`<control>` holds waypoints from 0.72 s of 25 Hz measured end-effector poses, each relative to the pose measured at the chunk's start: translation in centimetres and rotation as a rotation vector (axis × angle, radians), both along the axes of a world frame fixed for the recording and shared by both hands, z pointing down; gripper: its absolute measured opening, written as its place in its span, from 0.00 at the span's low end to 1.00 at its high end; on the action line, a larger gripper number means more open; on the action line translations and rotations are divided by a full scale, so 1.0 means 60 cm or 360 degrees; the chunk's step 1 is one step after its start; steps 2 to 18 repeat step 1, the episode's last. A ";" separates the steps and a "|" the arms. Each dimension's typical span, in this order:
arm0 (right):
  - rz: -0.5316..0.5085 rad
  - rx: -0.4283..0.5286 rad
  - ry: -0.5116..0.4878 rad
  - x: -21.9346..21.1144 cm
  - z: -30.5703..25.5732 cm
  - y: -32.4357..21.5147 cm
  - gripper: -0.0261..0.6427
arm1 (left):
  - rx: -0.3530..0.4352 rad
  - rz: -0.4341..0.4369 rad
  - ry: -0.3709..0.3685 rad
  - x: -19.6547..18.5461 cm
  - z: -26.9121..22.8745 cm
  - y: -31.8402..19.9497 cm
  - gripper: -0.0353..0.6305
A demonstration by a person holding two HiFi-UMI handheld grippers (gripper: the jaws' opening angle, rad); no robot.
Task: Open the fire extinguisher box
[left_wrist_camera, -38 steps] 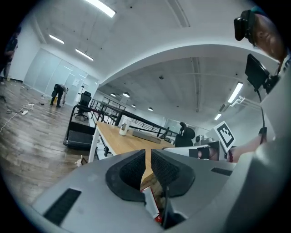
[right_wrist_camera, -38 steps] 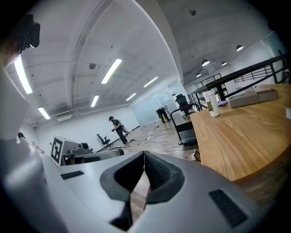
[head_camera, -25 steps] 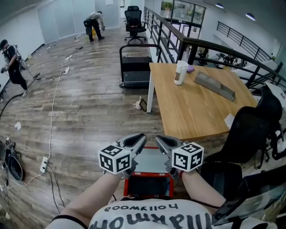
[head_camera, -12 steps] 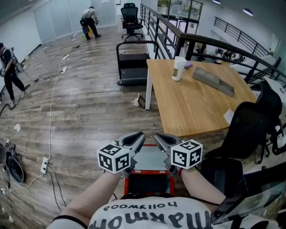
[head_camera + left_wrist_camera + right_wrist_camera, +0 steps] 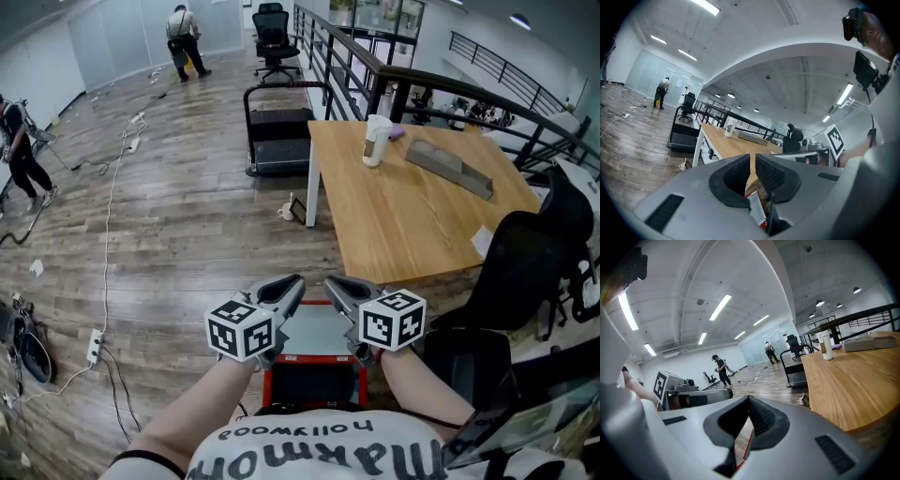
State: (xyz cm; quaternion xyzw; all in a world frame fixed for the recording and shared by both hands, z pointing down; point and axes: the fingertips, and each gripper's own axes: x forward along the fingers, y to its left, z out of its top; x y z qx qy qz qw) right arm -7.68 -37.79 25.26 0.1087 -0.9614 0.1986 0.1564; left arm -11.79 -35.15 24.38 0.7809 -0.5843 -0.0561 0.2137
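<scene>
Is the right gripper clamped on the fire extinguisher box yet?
No, the right gripper has its jaws together with nothing between them, and the fire extinguisher box lies below it.

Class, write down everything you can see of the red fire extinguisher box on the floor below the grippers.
The fire extinguisher box is a red, metal-looking case on the wooden floor, near the table edge. From above it shows a pale grey top panel and a dark panel framed in red, and it appears shut. The left gripper and right gripper overlap its top in the head view. The person's shirt hides its lower part, and contact cannot be judged.
</scene>
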 end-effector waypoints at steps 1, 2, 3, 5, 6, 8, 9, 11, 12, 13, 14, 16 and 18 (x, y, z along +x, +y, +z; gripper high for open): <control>0.0001 0.0002 0.0002 -0.001 0.000 -0.001 0.05 | 0.0001 0.0001 -0.0001 -0.001 0.000 -0.001 0.11; 0.0001 0.0002 0.0002 -0.001 0.000 -0.001 0.05 | 0.0001 0.0001 -0.0001 -0.001 0.000 -0.001 0.11; 0.0001 0.0002 0.0002 -0.001 0.000 -0.001 0.05 | 0.0001 0.0001 -0.0001 -0.001 0.000 -0.001 0.11; 0.0001 0.0002 0.0002 -0.001 0.000 -0.001 0.05 | 0.0001 0.0001 -0.0001 -0.001 0.000 -0.001 0.11; 0.0001 0.0002 0.0002 -0.001 0.000 -0.001 0.05 | 0.0001 0.0001 -0.0001 -0.001 0.000 -0.001 0.11; 0.0001 0.0002 0.0002 -0.001 0.000 -0.001 0.05 | 0.0001 0.0001 -0.0001 -0.001 0.000 -0.001 0.11; 0.0001 0.0002 0.0002 -0.001 0.000 -0.001 0.05 | 0.0001 0.0001 -0.0001 -0.001 0.000 -0.001 0.11; 0.0001 0.0002 0.0002 -0.001 0.000 -0.001 0.05 | 0.0001 0.0001 -0.0001 -0.001 0.000 -0.001 0.11; 0.0001 0.0002 0.0002 -0.001 0.000 -0.001 0.05 | 0.0001 0.0001 -0.0001 -0.001 0.000 -0.001 0.11; 0.0001 0.0002 0.0002 -0.001 0.000 -0.001 0.05 | 0.0001 0.0001 -0.0001 -0.001 0.000 -0.001 0.11; 0.0001 0.0002 0.0002 -0.001 0.000 -0.001 0.05 | 0.0001 0.0001 -0.0001 -0.001 0.000 -0.001 0.11; 0.0001 0.0002 0.0002 -0.001 0.000 -0.001 0.05 | 0.0001 0.0001 -0.0001 -0.001 0.000 -0.001 0.11; 0.0001 0.0002 0.0002 -0.001 0.000 -0.001 0.05 | 0.0001 0.0001 -0.0001 -0.001 0.000 -0.001 0.11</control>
